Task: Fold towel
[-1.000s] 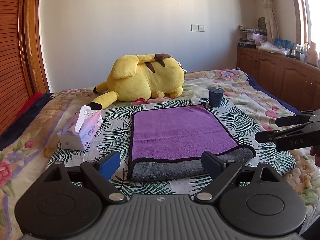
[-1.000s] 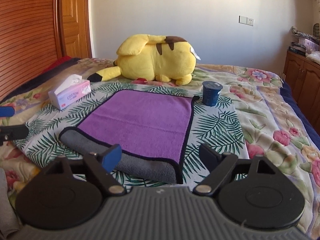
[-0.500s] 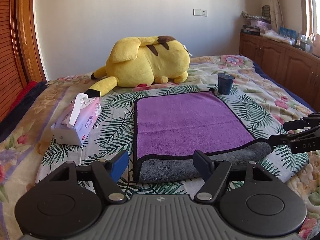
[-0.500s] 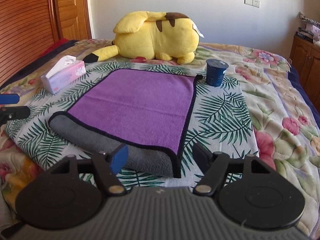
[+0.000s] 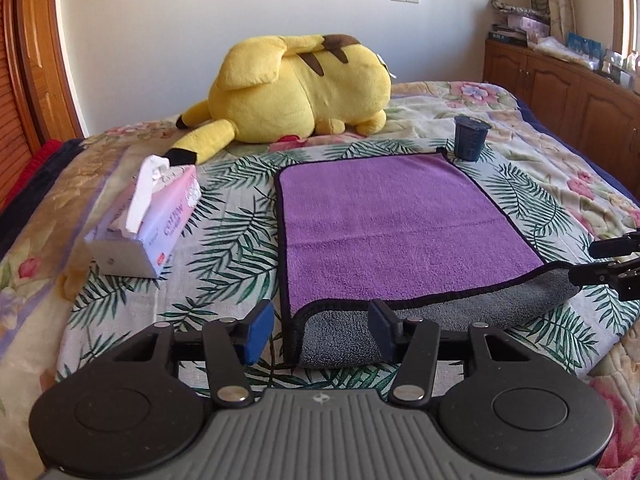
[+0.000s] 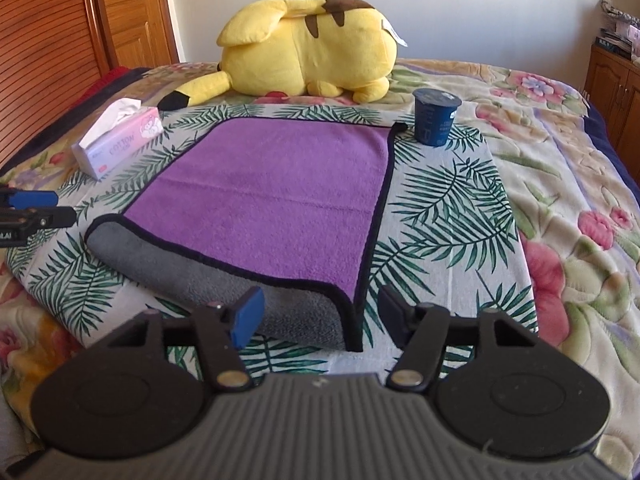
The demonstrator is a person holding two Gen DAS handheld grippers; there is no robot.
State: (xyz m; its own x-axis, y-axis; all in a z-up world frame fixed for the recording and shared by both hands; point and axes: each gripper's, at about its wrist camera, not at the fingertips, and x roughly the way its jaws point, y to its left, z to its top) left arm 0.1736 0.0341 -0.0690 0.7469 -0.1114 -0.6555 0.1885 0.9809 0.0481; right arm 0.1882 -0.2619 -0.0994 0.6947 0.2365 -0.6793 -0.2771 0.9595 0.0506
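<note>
A purple towel with black trim and a grey underside lies flat on the bed; it also shows in the right wrist view. Its near edge hangs over the mattress edge, showing grey. My left gripper is open, its jaws astride the towel's near left corner. My right gripper is open, its jaws astride the near right corner. Neither holds the cloth. Each gripper shows at the edge of the other's view: the right one and the left one.
A pink tissue box sits left of the towel. A dark blue cup stands by the towel's far right corner. A yellow plush toy lies behind. Wooden cabinets line the right wall.
Both grippers have moved forward and down toward the towel's near corners. The jaws have narrowed somewhat but stay open. The towel has not moved.
</note>
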